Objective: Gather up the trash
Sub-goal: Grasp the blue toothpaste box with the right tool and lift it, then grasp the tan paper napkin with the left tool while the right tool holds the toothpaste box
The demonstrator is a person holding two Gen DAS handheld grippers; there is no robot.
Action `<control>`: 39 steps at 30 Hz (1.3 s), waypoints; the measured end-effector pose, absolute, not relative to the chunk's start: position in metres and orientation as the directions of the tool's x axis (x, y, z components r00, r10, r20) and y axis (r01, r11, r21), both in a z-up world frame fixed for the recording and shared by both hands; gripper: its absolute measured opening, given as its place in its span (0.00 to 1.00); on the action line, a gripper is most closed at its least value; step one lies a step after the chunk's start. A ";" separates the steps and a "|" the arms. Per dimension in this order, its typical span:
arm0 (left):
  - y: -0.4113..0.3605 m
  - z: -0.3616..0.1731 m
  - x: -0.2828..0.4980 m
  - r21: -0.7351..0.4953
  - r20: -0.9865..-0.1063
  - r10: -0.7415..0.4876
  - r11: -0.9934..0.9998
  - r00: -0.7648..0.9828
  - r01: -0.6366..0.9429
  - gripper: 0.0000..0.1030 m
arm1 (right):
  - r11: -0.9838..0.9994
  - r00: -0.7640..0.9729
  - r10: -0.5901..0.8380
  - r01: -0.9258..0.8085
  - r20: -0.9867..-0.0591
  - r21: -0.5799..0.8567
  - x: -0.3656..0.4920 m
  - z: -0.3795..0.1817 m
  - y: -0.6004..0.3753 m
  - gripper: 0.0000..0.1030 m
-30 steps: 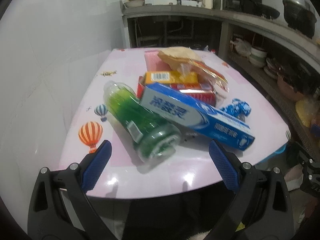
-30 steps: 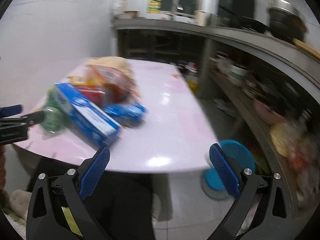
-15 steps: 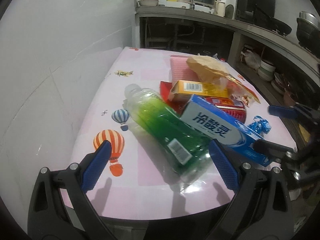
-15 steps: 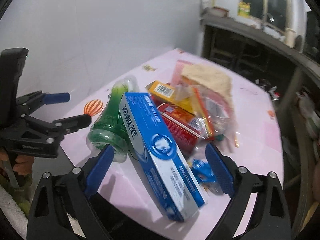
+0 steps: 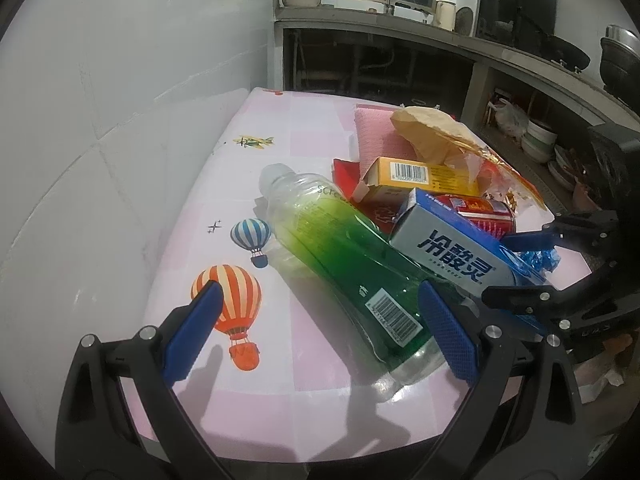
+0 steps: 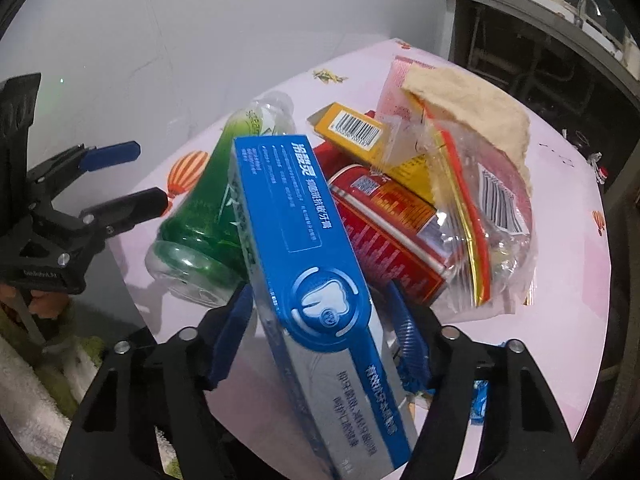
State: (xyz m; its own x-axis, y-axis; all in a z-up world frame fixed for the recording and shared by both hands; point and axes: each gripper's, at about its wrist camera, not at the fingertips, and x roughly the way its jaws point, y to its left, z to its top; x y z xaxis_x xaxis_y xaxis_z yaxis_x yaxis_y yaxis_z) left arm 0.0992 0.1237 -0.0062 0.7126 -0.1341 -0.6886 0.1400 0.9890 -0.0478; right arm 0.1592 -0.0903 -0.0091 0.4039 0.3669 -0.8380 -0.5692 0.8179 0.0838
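Note:
A pile of trash lies on the pink balloon-print table [image 5: 280, 128]. It holds a green plastic bottle [image 5: 352, 260] on its side, a blue toothpaste box [image 6: 304, 264] leaning on it, a red can [image 6: 392, 216], a yellow carton [image 6: 352, 128] and a clear plastic bag [image 6: 480, 184]. My right gripper [image 6: 320, 336] straddles the near end of the toothpaste box [image 5: 452, 252]. Its jaws are closing, with a small gap still showing at the right pad. My left gripper [image 5: 320, 332] is open over the table's near edge, its right finger beside the bottle's base.
A crumpled blue wrapper [image 5: 540, 258] lies by the box's end. A pink cloth [image 5: 372, 136] sits behind the pile. A white tiled wall runs along the table's left side. A kitchen counter [image 5: 400, 28] with a sink stands at the back, and shelves with bowls [image 5: 540, 140] at the right.
My right gripper swung in from the table's open side to the pile, came around the toothpaste box and narrowed its jaws. My left gripper shifted left and closer to the bottle.

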 end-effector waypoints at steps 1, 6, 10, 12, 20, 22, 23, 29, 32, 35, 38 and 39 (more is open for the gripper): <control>0.124 -0.007 0.100 -0.049 -0.690 -0.134 0.989 0.711 0.139 0.91 | 0.814 0.394 0.372 -0.573 -0.840 0.092 0.161 -0.011 -0.090 0.60; 0.125 -0.010 0.102 -0.050 -0.693 -0.128 0.990 0.709 0.130 0.91 | 0.805 0.399 0.374 -0.588 -0.837 0.079 0.159 -0.013 -0.086 0.57; 0.129 -0.009 0.103 -0.052 -0.692 -0.123 0.991 0.711 0.122 0.91 | 0.808 0.417 0.401 -0.580 -0.816 0.100 0.152 -0.008 -0.089 0.54; 0.130 -0.008 0.104 -0.052 -0.691 -0.119 0.992 0.713 0.116 0.91 | 0.810 0.436 0.409 -0.577 -0.802 0.099 0.146 -0.003 -0.092 0.53; 0.134 0.010 0.106 -0.093 -0.650 -0.161 0.987 0.743 0.132 0.91 | 0.832 0.514 0.473 -0.529 -0.716 0.169 0.115 0.024 -0.124 0.52; 0.133 0.020 0.109 -0.137 -0.620 -0.217 0.976 0.754 0.168 0.91 | 0.846 0.550 0.486 -0.491 -0.679 0.208 0.104 0.032 -0.141 0.51; 0.132 0.026 0.111 -0.158 -0.600 -0.245 0.970 0.761 0.187 0.91 | 0.852 0.567 0.488 -0.473 -0.664 0.223 0.100 0.036 -0.149 0.51; 0.109 0.063 0.135 -0.175 -0.538 -0.334 0.942 0.774 0.285 0.91 | 0.898 0.696 0.438 -0.310 -0.570 0.312 0.064 0.051 -0.212 0.51; 0.087 0.077 0.152 -0.178 -0.546 -0.389 0.919 0.742 0.351 0.91 | 0.912 0.732 0.390 -0.226 -0.559 0.341 0.055 0.045 -0.239 0.51; 0.055 0.086 0.174 -0.185 -0.582 -0.445 0.888 0.680 0.422 0.91 | 0.910 0.745 0.369 -0.170 -0.555 0.377 0.050 0.034 -0.257 0.51; 0.003 0.087 0.204 -0.122 -0.664 -0.438 0.863 0.605 0.490 0.91 | 0.905 0.752 0.352 -0.122 -0.557 0.407 0.048 0.017 -0.271 0.51; -0.012 0.081 0.210 -0.098 -0.690 -0.425 0.857 0.586 0.506 0.91 | 0.903 0.751 0.350 -0.113 -0.559 0.413 0.048 0.013 -0.274 0.51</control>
State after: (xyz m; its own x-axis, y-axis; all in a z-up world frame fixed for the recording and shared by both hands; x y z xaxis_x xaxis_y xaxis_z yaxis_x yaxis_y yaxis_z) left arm 0.2104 -0.0122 0.0815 0.5862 -0.4249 -0.6898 0.5061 0.8569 -0.0977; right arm 0.0480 -0.2741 0.0129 0.7514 0.3502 -0.5592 -0.1133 0.9035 0.4134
